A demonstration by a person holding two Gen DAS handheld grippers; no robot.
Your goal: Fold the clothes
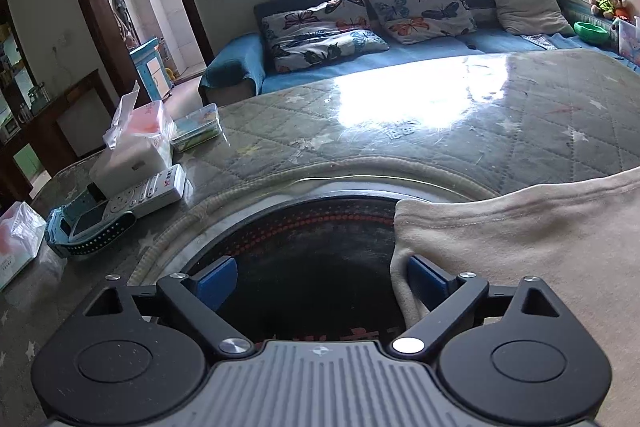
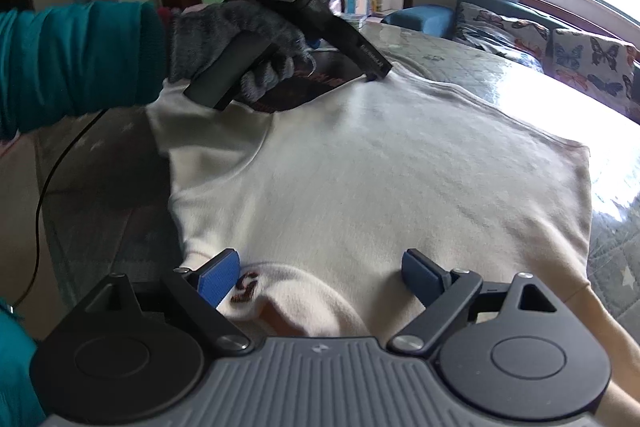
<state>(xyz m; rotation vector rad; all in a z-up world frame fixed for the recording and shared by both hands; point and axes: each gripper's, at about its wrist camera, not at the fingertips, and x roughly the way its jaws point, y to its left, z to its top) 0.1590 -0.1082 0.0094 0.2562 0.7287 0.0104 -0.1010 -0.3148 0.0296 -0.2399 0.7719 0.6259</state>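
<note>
1 shirt (image 2: 380, 179), 3 cushions (image 1: 420, 1), 1 remote (image 1: 148, 193), 2 grippers (image 1: 320, 283).

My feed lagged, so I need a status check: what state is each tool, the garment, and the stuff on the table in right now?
Left tool: open, one finger at the garment's edge, nothing gripped.
Right tool: open, low over the garment's near end.
Cream garment: spread flat on the table, not yet folded.
Tissue box: flap up, tissue sticking out.
Lidded tin: closed.
Remote control: lying flat.
</note>
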